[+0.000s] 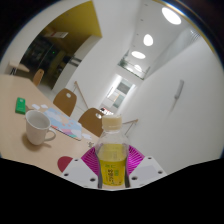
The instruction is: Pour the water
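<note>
My gripper (pixel 112 165) is shut on a small clear bottle (pixel 112 155) of yellow liquid with a pale cap and a yellow label. Both magenta pads (pixel 91 160) press on its sides, and the bottle stands upright between them, lifted above the table. A white mug (pixel 39 127) with its handle toward me stands on the wooden table (pixel 15 100) to the left of the bottle and farther away. The view is tilted, so the room leans.
A light blue flat packet (pixel 66 127) lies beside the mug. Small white items (pixel 22 105) sit farther back on the table. Wooden chairs (pixel 66 100) stand along the table's far side. A long corridor with ceiling lights (pixel 148 40) runs beyond.
</note>
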`<move>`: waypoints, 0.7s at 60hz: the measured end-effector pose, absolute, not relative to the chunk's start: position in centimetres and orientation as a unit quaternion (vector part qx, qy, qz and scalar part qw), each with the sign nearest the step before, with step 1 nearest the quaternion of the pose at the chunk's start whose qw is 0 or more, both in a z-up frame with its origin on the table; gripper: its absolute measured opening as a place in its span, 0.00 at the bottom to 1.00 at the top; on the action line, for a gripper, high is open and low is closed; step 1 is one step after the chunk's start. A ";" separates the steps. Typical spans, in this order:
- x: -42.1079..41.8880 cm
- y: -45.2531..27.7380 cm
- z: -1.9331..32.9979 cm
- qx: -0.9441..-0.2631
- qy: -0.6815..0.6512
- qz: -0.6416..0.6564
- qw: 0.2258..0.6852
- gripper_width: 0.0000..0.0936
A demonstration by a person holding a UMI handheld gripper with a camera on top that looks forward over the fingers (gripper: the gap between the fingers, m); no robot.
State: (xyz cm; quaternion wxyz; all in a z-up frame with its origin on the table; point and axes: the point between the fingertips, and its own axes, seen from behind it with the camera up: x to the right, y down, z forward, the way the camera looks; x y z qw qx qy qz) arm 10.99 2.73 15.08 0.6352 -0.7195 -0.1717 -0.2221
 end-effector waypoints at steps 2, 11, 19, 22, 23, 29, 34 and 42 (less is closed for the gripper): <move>9.2 3.6 16.4 -0.701 -0.214 -0.261 0.628 0.33; 1.5 6.4 20.4 -0.583 -0.411 -0.427 0.556 0.33; -2.8 7.7 18.9 -0.422 -0.564 -0.580 0.409 0.33; -3.7 8.1 17.4 -0.374 -0.603 -0.603 0.365 0.34; -4.0 8.3 17.1 -0.359 -0.614 -0.609 0.352 0.34; -3.7 9.4 16.8 -0.325 -0.656 -0.613 0.296 0.34; -2.9 9.2 16.6 -0.336 -0.659 -0.609 0.285 0.34; -3.2 9.9 21.0 -0.388 -0.597 -0.593 0.376 0.34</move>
